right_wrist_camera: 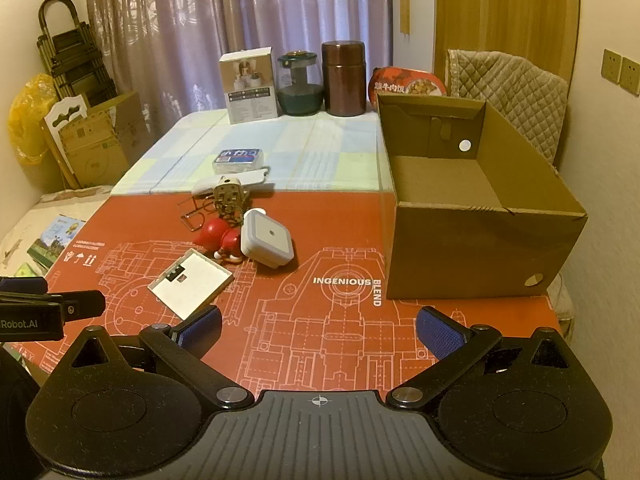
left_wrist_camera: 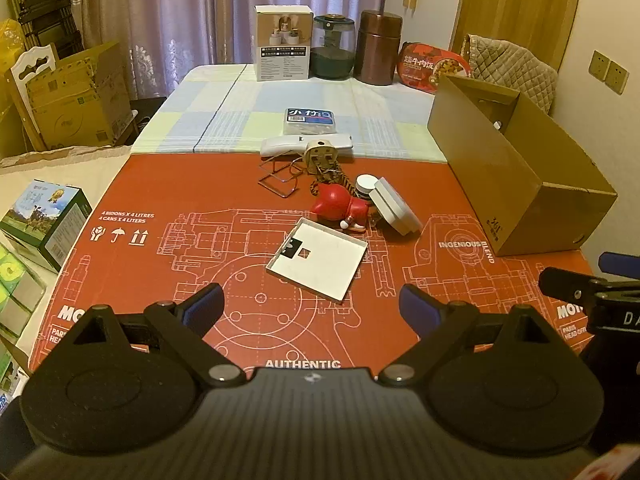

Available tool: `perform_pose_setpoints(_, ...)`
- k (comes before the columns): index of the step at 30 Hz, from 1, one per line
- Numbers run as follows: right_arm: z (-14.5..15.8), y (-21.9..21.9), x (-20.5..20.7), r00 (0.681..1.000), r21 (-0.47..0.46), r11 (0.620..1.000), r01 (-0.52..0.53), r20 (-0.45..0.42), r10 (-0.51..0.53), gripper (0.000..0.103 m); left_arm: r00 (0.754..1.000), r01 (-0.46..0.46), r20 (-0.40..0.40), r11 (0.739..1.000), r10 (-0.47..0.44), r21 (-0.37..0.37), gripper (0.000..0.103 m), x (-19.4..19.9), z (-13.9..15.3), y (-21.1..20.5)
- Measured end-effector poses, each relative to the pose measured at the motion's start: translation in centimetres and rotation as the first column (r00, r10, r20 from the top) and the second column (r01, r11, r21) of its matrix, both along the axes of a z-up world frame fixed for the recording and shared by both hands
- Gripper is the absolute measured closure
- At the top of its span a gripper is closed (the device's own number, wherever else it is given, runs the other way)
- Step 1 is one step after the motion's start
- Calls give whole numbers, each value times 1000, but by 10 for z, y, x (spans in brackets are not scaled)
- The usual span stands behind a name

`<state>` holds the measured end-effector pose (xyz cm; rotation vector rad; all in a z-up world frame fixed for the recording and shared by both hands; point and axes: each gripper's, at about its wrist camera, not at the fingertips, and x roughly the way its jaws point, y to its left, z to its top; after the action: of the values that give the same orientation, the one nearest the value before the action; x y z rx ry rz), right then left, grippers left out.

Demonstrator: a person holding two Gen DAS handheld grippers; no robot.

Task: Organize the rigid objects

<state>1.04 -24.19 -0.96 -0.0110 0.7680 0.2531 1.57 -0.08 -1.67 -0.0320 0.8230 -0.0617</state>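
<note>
A pile of small items lies on the red mat (left_wrist_camera: 160, 200): a flat white square lid (left_wrist_camera: 318, 258), a red figurine (left_wrist_camera: 338, 206), a white square plug-in light (left_wrist_camera: 394, 204), a beige plug (left_wrist_camera: 320, 154), a wire stand (left_wrist_camera: 278, 178), a white remote (left_wrist_camera: 280, 144) and a blue-labelled packet (left_wrist_camera: 309, 120). An open cardboard box (right_wrist_camera: 472, 216) stands at the right, with nothing visible inside. My left gripper (left_wrist_camera: 310, 308) hovers open just short of the white lid (right_wrist_camera: 191, 282). My right gripper (right_wrist_camera: 318, 328) is open over bare mat, in front of the box.
At the table's far end stand a white carton (left_wrist_camera: 283, 44), a dark glass jar (left_wrist_camera: 333, 48), a brown canister (left_wrist_camera: 378, 48) and a red food pack (left_wrist_camera: 432, 66). Boxes (left_wrist_camera: 40, 220) lie off the left edge. A padded chair (right_wrist_camera: 508, 92) sits behind the cardboard box.
</note>
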Motion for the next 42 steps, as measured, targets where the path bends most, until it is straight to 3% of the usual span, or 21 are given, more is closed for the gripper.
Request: perform_pose_setpoints(42,-6,2,1,1000,3,1000,0,-11,0,2,1000,25,-11,1000,-25,-8,11,-3,-4,-9)
